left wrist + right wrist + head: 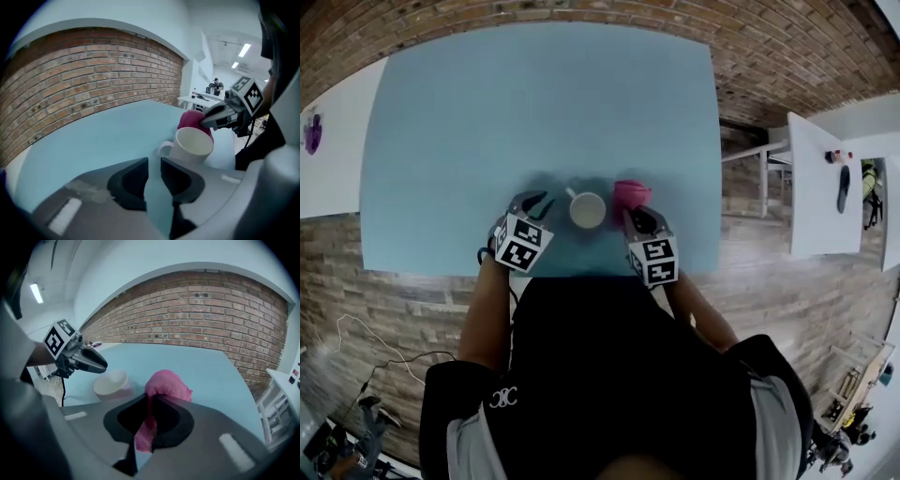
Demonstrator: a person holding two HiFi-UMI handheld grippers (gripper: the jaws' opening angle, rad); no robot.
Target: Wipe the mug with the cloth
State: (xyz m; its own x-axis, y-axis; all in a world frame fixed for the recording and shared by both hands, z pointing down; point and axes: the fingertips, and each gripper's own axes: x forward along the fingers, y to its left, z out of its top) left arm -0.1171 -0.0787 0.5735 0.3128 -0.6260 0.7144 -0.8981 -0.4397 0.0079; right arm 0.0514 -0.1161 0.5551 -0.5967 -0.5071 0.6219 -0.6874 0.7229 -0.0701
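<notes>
A white mug (587, 209) stands upright on the light blue table (534, 103) near its front edge, handle toward the far left. To its left my left gripper (538, 202) hovers close by; in the left gripper view its jaws (153, 165) stand a little apart with nothing between them, and the mug (192, 143) lies just beyond them. On the mug's right, my right gripper (639, 219) is shut on a pink cloth (630, 194). In the right gripper view the cloth (167, 384) bunches past the jaws (150, 400), beside the mug (111, 382).
The table's front edge runs just under both grippers, close to the person's body. A white table (816, 187) with small items stands at the right, another white surface (328, 150) at the left. The floor is brick, with a cable (384, 347) at lower left.
</notes>
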